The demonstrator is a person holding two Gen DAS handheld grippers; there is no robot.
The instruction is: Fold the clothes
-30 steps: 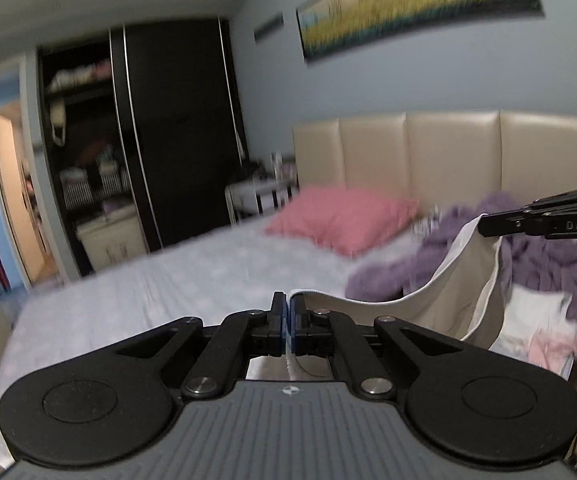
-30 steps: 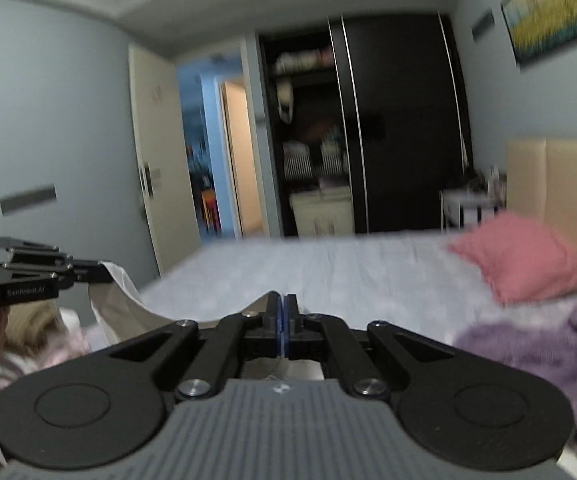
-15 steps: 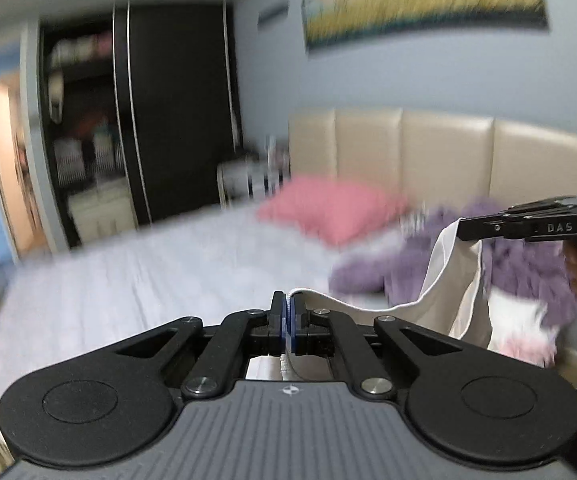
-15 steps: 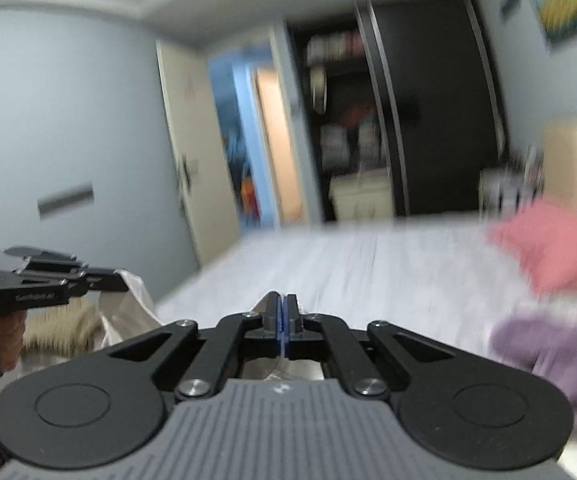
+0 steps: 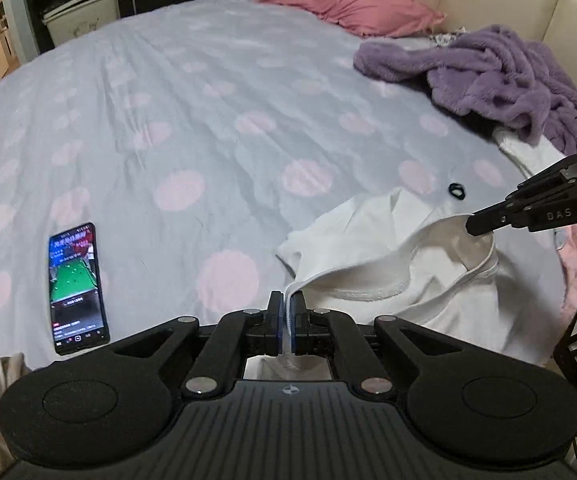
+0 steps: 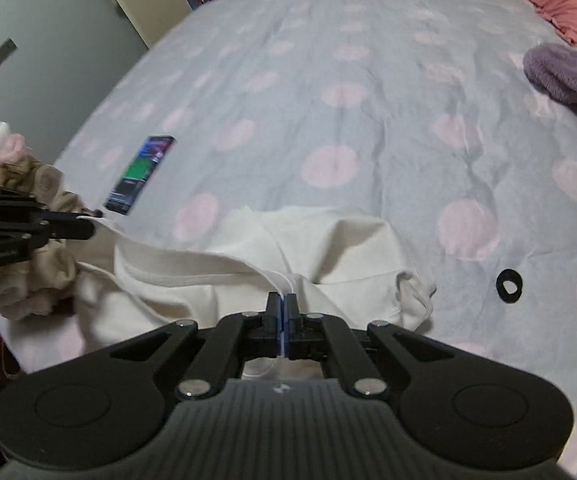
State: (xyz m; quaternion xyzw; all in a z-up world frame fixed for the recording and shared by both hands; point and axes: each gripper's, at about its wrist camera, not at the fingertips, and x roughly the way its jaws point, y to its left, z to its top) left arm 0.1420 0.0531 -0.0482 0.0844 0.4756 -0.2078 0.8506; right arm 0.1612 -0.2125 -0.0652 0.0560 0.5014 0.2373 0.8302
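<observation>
A white garment [image 5: 420,276] lies partly spread on the near edge of the bed, its far part crumpled on the sheet. My left gripper [image 5: 287,300] is shut on one end of its hem. In the left wrist view my right gripper [image 5: 476,226] comes in from the right, pinching the other end of that hem. The right wrist view shows the same white garment [image 6: 328,240] with my right gripper [image 6: 284,304] shut on its edge, and my left gripper [image 6: 88,224] at the left holding the stretched hem taut.
The bed [image 5: 208,100] has a grey sheet with pink dots. A lit phone [image 5: 76,284] lies on it at the left. A purple fleece pile [image 5: 508,76], a pink pillow [image 5: 352,2] and a small black ring [image 5: 457,191] lie to the right. More clothes [image 6: 44,200] are heaped at the left.
Both grippers have dropped and tipped down toward the bed, still shut on the garment. The garment, hanging in the air before, now lies partly on the sheet.
</observation>
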